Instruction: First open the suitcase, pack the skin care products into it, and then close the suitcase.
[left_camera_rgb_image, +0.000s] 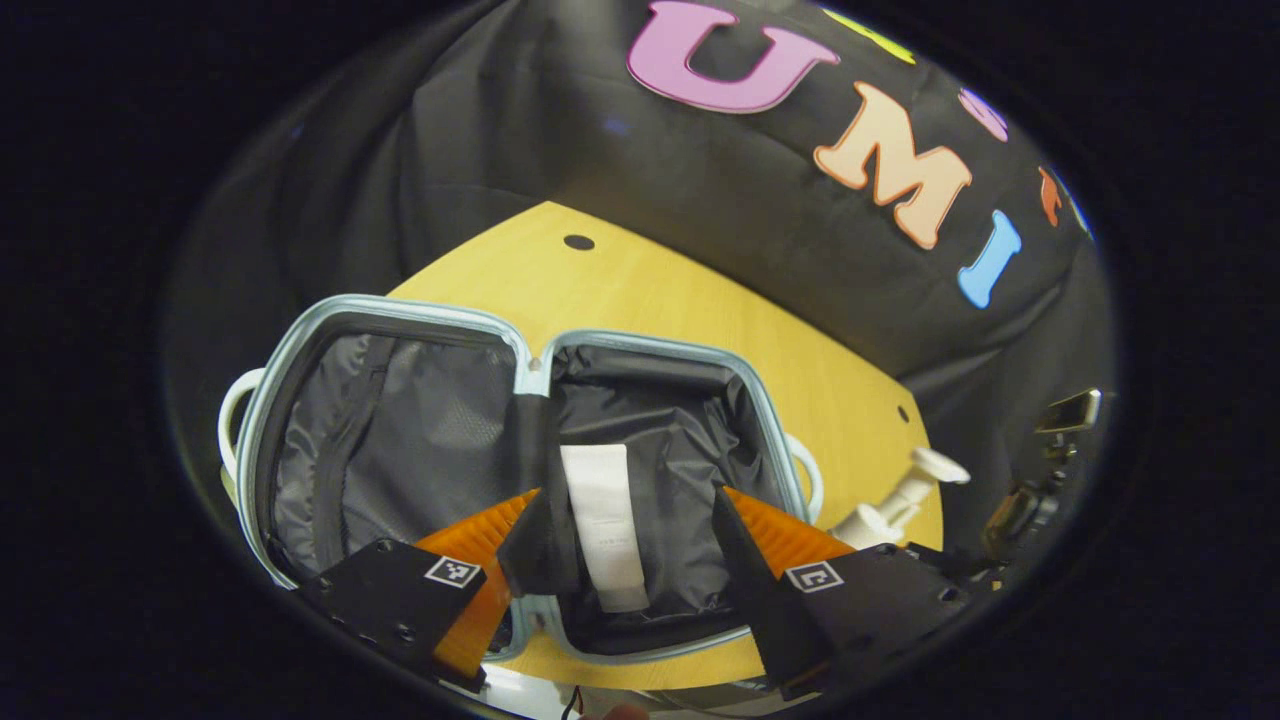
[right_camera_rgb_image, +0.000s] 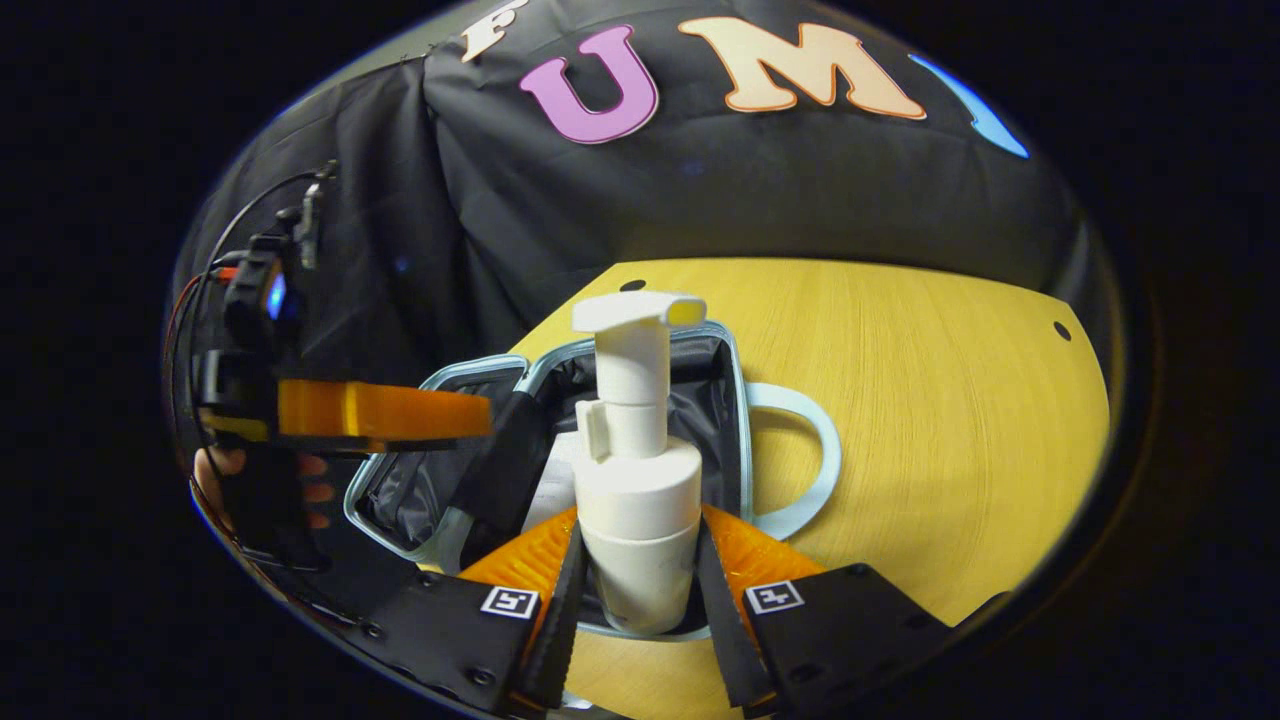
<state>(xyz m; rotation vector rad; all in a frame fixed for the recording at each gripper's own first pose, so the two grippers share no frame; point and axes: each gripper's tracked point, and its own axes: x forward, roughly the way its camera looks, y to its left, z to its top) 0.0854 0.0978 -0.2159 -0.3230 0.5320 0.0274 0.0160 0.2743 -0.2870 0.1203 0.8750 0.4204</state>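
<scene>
Left gripper (left_camera_rgb_image: 630, 545) hangs with its fingers spread wide over the open suitcase (left_camera_rgb_image: 400, 320), gripping nothing. Right gripper (right_camera_rgb_image: 640, 590) is clamped on a white pump bottle (right_camera_rgb_image: 640, 500), both fingers pressing its lower body, bottle upright above the suitcase's near edge. In the right gripper view a hand (right_camera_rgb_image: 300, 490) holds the left gripper off to the side. Underneath, a yellow wooden table (right_camera_rgb_image: 920, 420) with the black cloth wall behind. The pale-blue suitcase lies flat, both dark-lined halves open; a white tube (left_camera_rgb_image: 605, 525) lies in the right half.
</scene>
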